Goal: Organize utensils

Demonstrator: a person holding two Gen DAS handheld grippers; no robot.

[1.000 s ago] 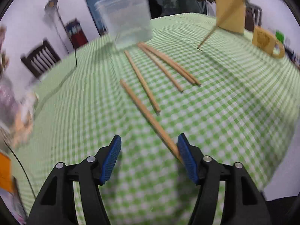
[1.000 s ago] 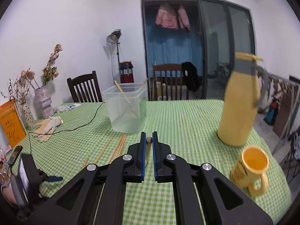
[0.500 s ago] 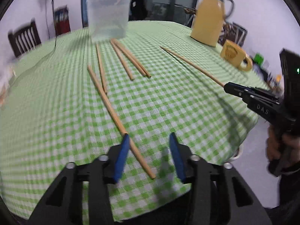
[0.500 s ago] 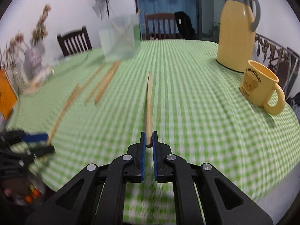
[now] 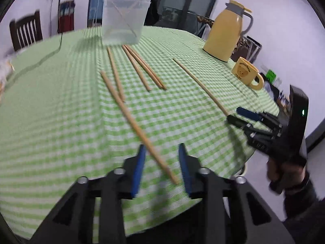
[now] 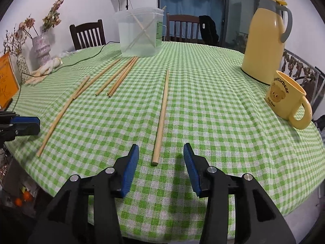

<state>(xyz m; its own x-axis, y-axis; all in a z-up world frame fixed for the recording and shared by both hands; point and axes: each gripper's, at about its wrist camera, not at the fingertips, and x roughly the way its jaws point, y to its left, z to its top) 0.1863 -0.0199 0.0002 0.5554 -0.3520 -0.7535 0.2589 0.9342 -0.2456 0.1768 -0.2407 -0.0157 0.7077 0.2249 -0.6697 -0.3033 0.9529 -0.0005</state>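
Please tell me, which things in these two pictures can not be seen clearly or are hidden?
- Left wrist view: whether the left claw touches the chopstick between its pads is lost to motion blur.
- Left wrist view: the mug print is too small to read.
- Right wrist view: the chopsticks in the clear container are hazy behind its frosted wall; their number is uncertain.
- Right wrist view: the orange sign is cut off by the left edge.
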